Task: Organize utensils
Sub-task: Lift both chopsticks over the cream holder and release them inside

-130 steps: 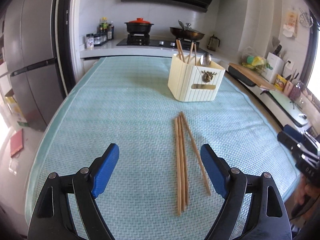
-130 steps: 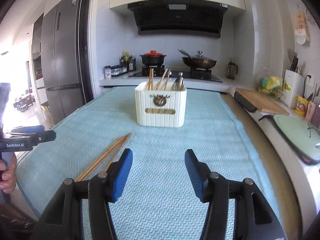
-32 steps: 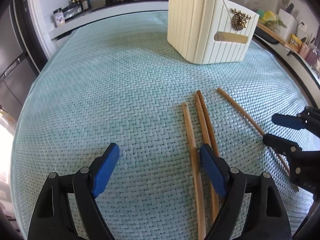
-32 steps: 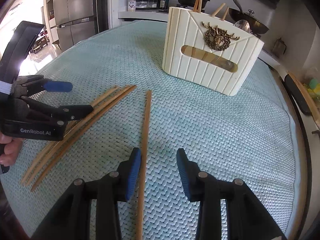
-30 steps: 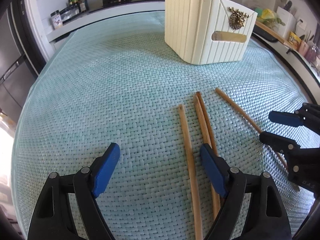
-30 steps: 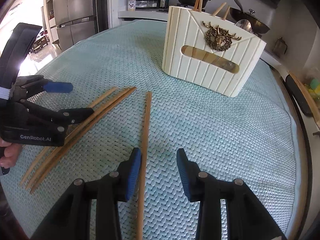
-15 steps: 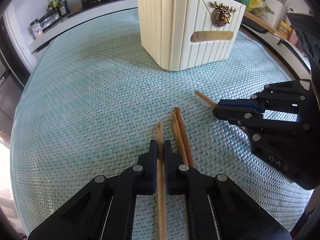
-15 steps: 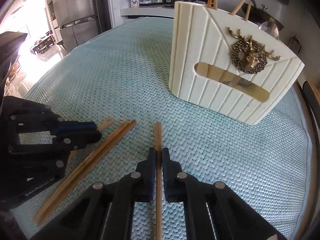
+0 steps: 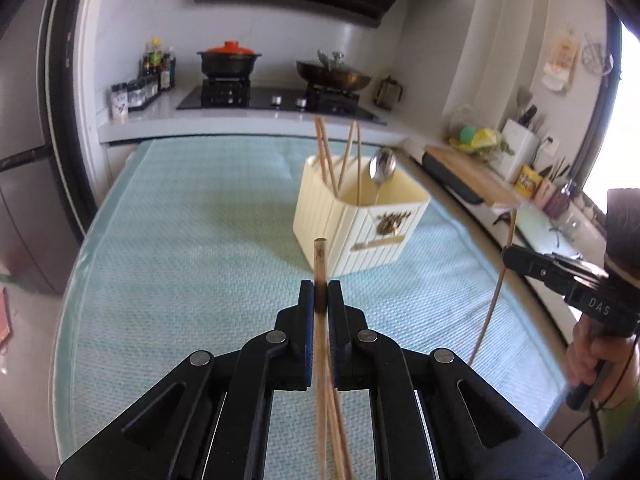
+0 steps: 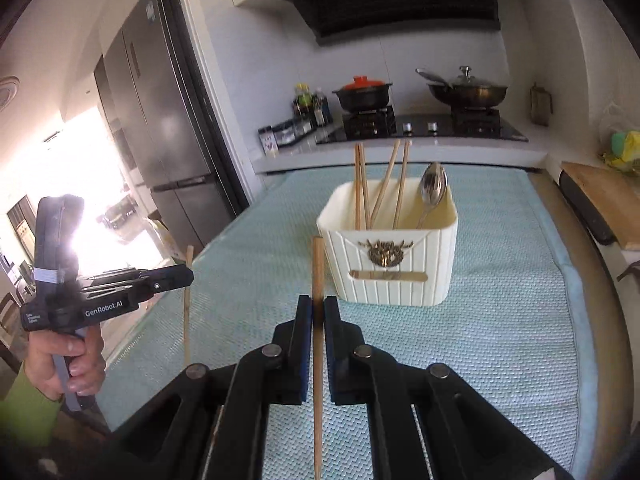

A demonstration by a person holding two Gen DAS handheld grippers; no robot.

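Red-lidded pot (image 9: 229,60), wok (image 9: 333,73), refrigerator (image 10: 160,120)

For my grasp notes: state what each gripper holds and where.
Left gripper: chopstick, near its top end. Right gripper: another chopstick, likewise.

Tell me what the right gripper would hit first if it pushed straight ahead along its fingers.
Probably the cream ribbed utensil holder: it stands just right of the line of the right gripper, shut on a wooden chopstick. Depth is unclear, so it might pass the holder's left corner.

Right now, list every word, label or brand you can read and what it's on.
"GenRobot.AI": side of the left gripper.
"DAS": body of the right gripper.
Small white label on the left gripper's body: too small to read.
Yellow box and spice jars: print blurred.
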